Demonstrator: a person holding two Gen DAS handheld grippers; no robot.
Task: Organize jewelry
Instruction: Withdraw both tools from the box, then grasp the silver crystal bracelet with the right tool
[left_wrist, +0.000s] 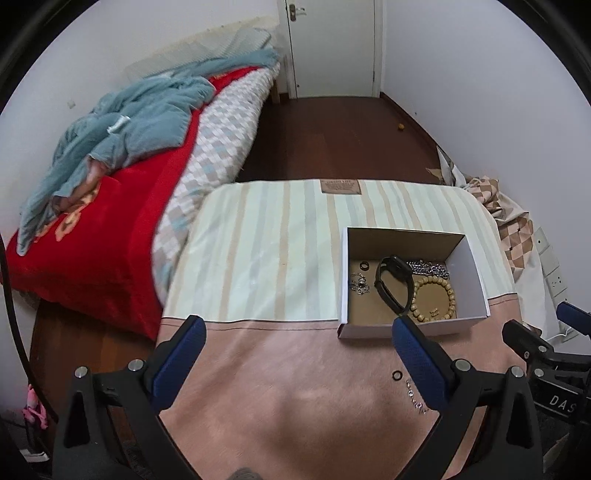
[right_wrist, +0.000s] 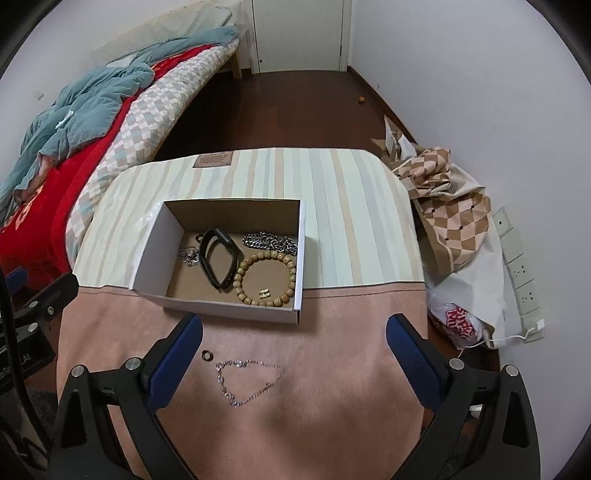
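An open white cardboard box stands on the cloth-covered table. In it lie a black wristband, a wooden bead bracelet, a heavy silver chain, a small silver piece and a dark ring. On the pink cloth before the box lie a thin silver necklace and a small black ring. My right gripper is open and empty above the necklace. My left gripper is open and empty, left of the ring.
A bed with a red blanket and blue quilt lies at the left. A checkered cloth and bags pile at the right by wall sockets. A white door stands at the back.
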